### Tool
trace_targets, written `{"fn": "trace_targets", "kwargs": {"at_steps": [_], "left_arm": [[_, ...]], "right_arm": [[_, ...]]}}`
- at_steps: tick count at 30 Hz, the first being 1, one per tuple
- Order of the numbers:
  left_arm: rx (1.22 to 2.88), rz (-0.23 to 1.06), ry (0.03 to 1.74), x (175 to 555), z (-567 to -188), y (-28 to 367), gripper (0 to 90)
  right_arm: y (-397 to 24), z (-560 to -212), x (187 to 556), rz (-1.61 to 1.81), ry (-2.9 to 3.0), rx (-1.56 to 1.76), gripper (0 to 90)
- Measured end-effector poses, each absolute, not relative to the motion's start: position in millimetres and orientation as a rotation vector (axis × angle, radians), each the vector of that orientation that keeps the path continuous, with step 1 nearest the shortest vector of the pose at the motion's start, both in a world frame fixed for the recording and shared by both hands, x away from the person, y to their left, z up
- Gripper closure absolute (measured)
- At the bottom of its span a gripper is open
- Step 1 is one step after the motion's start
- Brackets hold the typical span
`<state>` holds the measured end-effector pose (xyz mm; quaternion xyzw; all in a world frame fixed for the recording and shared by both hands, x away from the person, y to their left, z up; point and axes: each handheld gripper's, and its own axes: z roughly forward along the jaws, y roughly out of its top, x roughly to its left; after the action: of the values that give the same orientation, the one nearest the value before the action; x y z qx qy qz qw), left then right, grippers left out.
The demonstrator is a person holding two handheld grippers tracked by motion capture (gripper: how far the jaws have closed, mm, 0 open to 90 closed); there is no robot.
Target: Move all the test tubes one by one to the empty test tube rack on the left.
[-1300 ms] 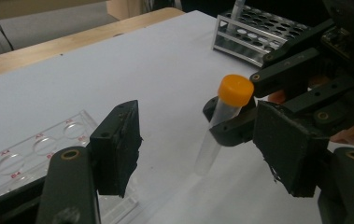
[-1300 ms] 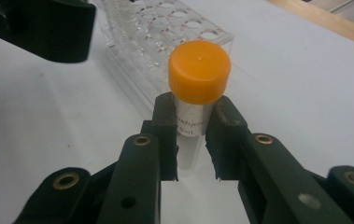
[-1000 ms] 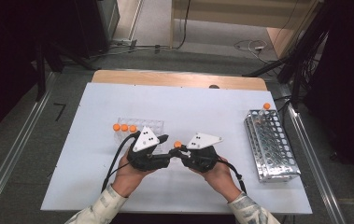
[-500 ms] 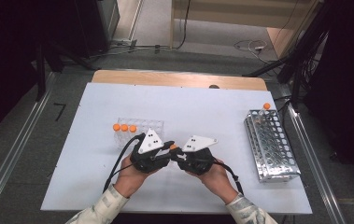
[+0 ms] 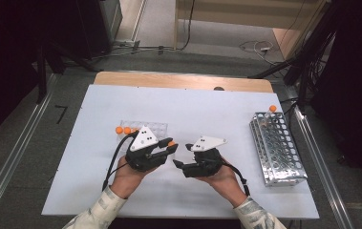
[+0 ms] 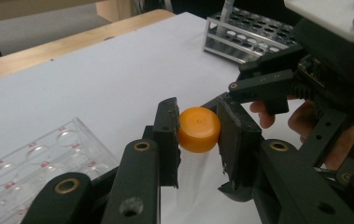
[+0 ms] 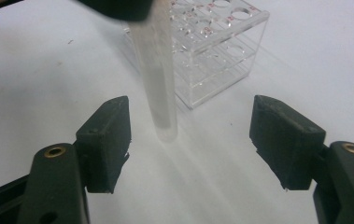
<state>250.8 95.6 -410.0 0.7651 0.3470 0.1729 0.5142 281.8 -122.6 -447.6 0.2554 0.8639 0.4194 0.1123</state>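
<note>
So the left gripper is clamped on a clear test tube, pads pinching right at its orange cap. The tube hangs down above the white table, near the middle. The right gripper has just been opening; its jaws stand wide apart with the tube's lower end between them, touching neither pad. In the high view the clear plastic rack sits at about 11 o'clock from the left gripper, and the metal rack at 3 o'clock from the right one.
</note>
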Motion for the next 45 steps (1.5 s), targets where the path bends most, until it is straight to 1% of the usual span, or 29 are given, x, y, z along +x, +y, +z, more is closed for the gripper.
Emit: {"fn": "trace_targets", "kwargs": {"at_steps": [10,27,38,45], "left_arm": [[1.785,0.421,0.878,255,-394,123,70.2],[1.716,0.522,0.949,261,-381,157,70.2],[1.698,0.59,0.998,270,-380,167,70.2],[1.747,0.622,1.005,275,-388,159,70.1]], "right_arm": [[-128,-449,285,1.209,2.525,0.786,26.4],[-129,-449,285,1.217,2.512,0.807,26.3],[-130,-449,285,1.216,2.508,0.806,26.5],[-130,-450,284,1.212,2.514,0.813,26.6]]}}
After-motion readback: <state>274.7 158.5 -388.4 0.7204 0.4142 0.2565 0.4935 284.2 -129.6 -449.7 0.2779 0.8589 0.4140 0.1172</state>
